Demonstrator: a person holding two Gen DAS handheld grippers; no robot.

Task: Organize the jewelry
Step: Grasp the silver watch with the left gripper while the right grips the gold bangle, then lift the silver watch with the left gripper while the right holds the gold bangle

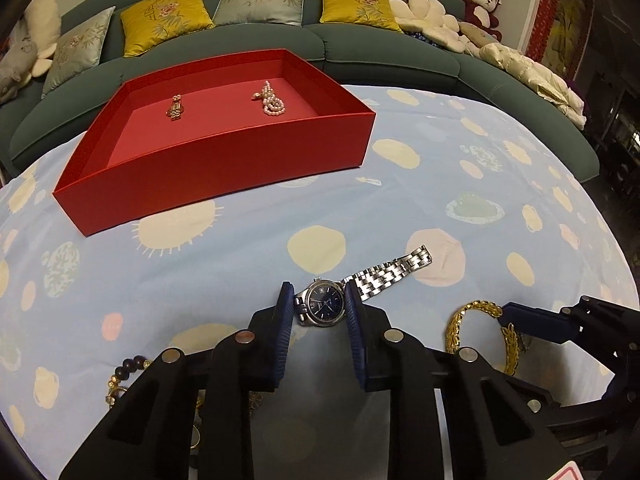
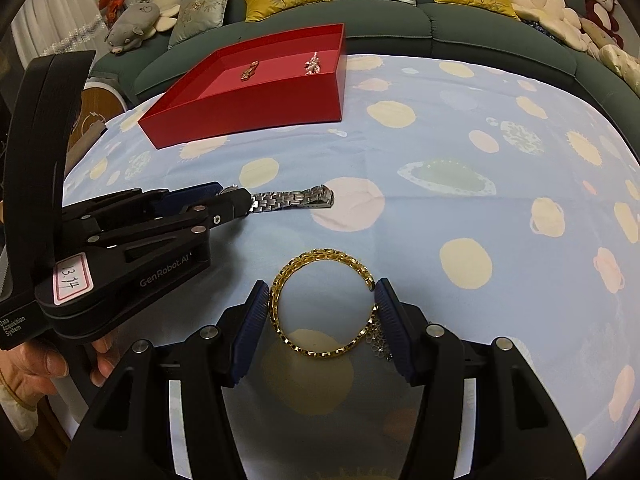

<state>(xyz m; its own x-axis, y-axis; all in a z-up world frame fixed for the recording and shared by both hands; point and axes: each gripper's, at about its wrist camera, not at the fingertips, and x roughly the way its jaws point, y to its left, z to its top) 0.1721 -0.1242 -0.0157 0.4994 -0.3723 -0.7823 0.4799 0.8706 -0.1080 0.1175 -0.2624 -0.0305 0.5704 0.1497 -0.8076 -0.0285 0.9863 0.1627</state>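
Note:
A silver watch with a blue dial (image 1: 325, 305) lies on the patterned blue cloth; its steel band (image 2: 292, 199) stretches right. My left gripper (image 1: 319, 300) has its pads against both sides of the watch case. A gold chain bracelet (image 2: 320, 304) lies in a ring on the cloth, and my right gripper (image 2: 321, 298) is open around it, the pads touching its sides. The red tray (image 1: 224, 160) stands farther back, holding a gold watch (image 1: 176, 109) and a pearl necklace (image 1: 272, 101).
A dark bead bracelet with gold pieces (image 1: 128, 368) lies at the left gripper's lower left. A small silver chain piece (image 2: 380, 342) lies by the right pad. A green sofa with cushions (image 1: 256, 0) and plush toys runs behind the table.

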